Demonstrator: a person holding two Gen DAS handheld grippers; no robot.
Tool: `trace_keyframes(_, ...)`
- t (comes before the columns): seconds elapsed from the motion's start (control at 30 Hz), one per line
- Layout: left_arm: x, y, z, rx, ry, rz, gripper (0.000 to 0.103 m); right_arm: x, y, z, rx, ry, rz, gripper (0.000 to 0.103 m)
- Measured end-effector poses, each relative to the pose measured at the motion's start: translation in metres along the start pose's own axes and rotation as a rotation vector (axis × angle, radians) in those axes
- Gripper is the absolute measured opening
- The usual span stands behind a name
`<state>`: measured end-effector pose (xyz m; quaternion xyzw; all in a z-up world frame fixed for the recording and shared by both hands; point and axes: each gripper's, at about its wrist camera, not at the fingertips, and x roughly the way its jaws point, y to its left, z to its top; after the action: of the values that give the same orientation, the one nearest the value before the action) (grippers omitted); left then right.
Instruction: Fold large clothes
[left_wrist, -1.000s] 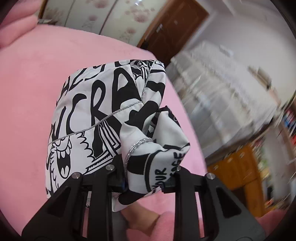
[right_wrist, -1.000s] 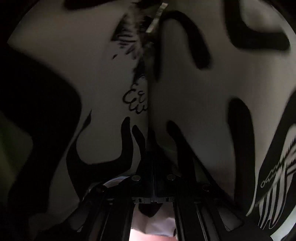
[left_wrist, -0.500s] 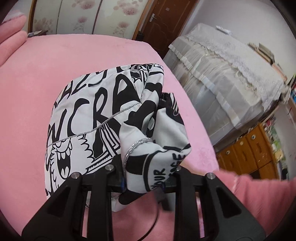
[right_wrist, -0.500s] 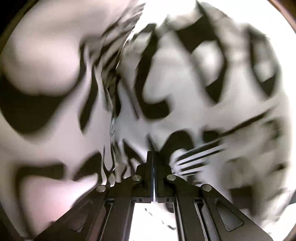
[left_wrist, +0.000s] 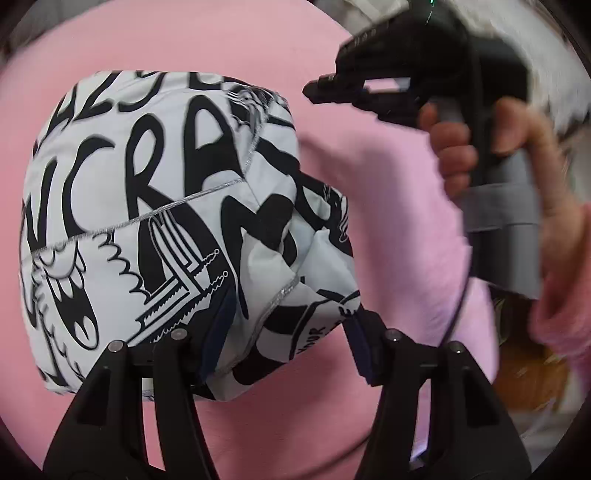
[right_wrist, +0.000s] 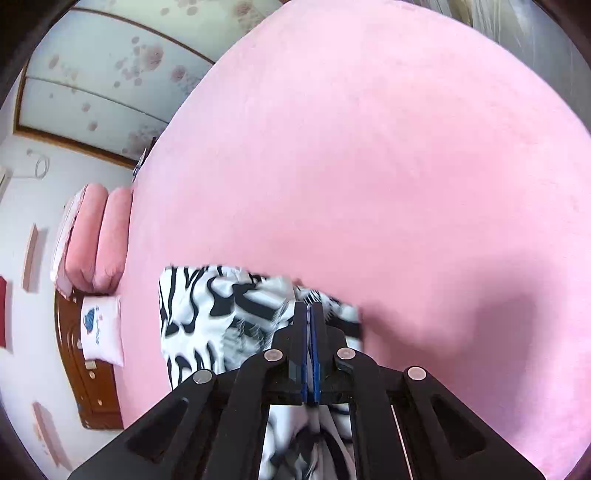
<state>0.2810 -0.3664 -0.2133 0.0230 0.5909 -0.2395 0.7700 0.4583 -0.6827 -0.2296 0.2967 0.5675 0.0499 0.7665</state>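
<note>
A black-and-white printed garment (left_wrist: 155, 206) lies as a folded bundle on the pink bed (left_wrist: 221, 44). My left gripper (left_wrist: 288, 336) points down at its near corner. Its jaws are opening, and the puffed corner of fabric sits loosely between the fingers (left_wrist: 218, 332). My right gripper (left_wrist: 314, 88) hovers shut above the bed to the garment's right, held by a hand (left_wrist: 454, 155). In the right wrist view the right gripper (right_wrist: 309, 308) has its pads together with nothing between them. The garment (right_wrist: 207, 314) lies just beyond and under its tips.
Pink pillows (right_wrist: 96, 240) and a small white pillow (right_wrist: 101, 328) rest against a wooden headboard (right_wrist: 92, 387) at the left. A floral-panelled wardrobe (right_wrist: 110, 74) stands behind. The pink bed (right_wrist: 369, 166) stretches ahead. A pink sleeve (left_wrist: 561, 295) is at the right.
The left jaws have spread apart and the gripper has dropped toward the bed. The right gripper has pulled out of the fabric and risen, now appearing in the left wrist view.
</note>
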Motion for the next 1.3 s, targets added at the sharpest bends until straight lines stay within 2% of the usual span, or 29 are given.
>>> trace_keyframes(0.07,-0.007,-0.01,-0.004,0.054,-0.024,0.046,0.055,-0.009,-0.004,-0.013,-0.025,0.033,-0.014,0.007)
trace_keyframes(0.2,-0.023,-0.006,-0.012,0.035,-0.015,0.008,0.056,-0.019,-0.01,-0.056,0.009,0.157,0.131,0.009)
trace_keyframes(0.27,-0.036,0.003,-0.016,0.007,-0.021,-0.002,0.056,-0.016,0.002,-0.076,-0.009,0.198,0.138,0.017)
trace_keyframes(0.33,-0.049,0.013,-0.018,-0.008,-0.029,0.014,0.056,-0.012,0.01,-0.091,-0.036,0.231,0.137,0.034)
trace_keyframes(0.47,-0.074,0.052,-0.026,-0.027,-0.041,0.119,0.056,0.0,0.028,-0.108,-0.041,0.252,0.096,0.035)
trace_keyframes(0.57,-0.078,0.084,-0.031,-0.082,-0.034,0.195,0.056,0.019,0.044,-0.117,-0.033,0.303,0.115,0.035)
trace_keyframes(0.7,-0.082,0.127,-0.039,-0.215,-0.026,0.233,0.056,0.037,0.078,-0.13,-0.188,0.38,0.024,0.035)
trace_keyframes(0.77,-0.086,0.144,-0.041,-0.275,-0.038,0.238,0.056,0.05,0.081,-0.143,-0.207,0.417,-0.082,0.035)
trace_keyframes(0.8,-0.087,0.15,-0.043,-0.294,-0.039,0.24,0.056,0.053,0.08,-0.146,-0.208,0.407,-0.097,0.035)
trace_keyframes(0.87,-0.087,0.16,-0.044,-0.321,-0.033,0.246,0.056,0.056,0.079,-0.148,-0.197,0.35,-0.056,0.019)
trace_keyframes(0.93,-0.086,0.169,-0.045,-0.336,-0.029,0.246,0.056,0.055,0.076,-0.154,-0.187,0.288,-0.037,0.01)
trace_keyframes(1.07,-0.08,0.185,-0.047,-0.368,0.025,0.23,0.056,0.039,0.072,-0.171,-0.153,0.18,-0.041,0.007)
trace_keyframes(1.13,-0.08,0.187,-0.047,-0.366,0.023,0.237,0.056,0.028,0.069,-0.183,-0.159,0.136,-0.048,0.006)
trace_keyframes(1.3,-0.068,0.197,-0.05,-0.367,0.05,0.258,0.056,0.036,0.065,-0.209,-0.143,0.124,-0.129,0.006)
